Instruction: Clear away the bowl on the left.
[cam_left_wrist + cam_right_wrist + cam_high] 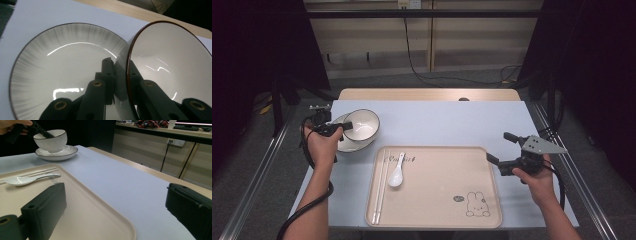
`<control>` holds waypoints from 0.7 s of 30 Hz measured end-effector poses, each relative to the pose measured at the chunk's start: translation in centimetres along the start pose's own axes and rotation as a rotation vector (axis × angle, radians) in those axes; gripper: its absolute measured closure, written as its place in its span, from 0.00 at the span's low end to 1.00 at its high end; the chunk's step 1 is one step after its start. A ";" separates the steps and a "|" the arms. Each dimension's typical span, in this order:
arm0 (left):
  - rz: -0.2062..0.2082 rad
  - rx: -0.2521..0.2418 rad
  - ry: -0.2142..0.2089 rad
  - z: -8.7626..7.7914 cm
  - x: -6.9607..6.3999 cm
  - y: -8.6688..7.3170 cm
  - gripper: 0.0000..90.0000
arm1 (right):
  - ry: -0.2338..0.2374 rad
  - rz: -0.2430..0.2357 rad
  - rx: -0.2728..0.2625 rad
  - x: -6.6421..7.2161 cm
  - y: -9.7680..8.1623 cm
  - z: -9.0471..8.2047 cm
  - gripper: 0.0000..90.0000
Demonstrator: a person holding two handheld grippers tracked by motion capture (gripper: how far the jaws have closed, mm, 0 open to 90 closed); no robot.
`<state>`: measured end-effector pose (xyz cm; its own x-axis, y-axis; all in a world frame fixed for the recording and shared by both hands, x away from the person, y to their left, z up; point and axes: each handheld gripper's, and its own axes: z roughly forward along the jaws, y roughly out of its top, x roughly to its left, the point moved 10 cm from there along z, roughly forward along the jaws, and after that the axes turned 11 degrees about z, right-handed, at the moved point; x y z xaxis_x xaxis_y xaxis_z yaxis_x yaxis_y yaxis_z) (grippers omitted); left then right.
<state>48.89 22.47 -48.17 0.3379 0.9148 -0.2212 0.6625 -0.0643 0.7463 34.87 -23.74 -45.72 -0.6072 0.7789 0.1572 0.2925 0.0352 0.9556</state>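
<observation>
Pale blue surface (437, 120), beige tray (437, 210) already carrying spoon (396, 175) and chopsticks (379, 190); bowl (361, 124) still needing moving, judging by the layout. Left gripper (343, 128) is clamping the bowl rim over the plate (343, 145). Left gripper view: jaws pinching bowl (170, 62) wall, plate (62, 65) beneath. Right gripper view: right gripper (115, 207) is hovering jaws apart, empty, over the tray (100, 220).

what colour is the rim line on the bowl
Dark brown, a thin line around the white bowl; clearest in the left gripper view.
</observation>
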 end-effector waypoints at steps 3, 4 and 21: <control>0.015 0.010 -0.029 0.0 -1.3 0.1 0.91 | -0.009 -0.004 -0.011 -0.1 0.1 0.1 0.03; 0.027 0.010 -0.042 0.0 -1.7 0.2 0.91 | -0.007 -0.003 -0.008 -0.1 0.0 0.1 0.03; 0.160 0.071 -0.196 0.5 -8.5 -0.7 0.91 | -0.004 0.001 -0.009 0.0 0.1 0.0 0.03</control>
<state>45.91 14.48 -47.13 0.5607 0.7966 -0.2258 0.6326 -0.2363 0.7375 34.94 -23.76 -45.67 -0.6038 0.7816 0.1566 0.2864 0.0294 0.9577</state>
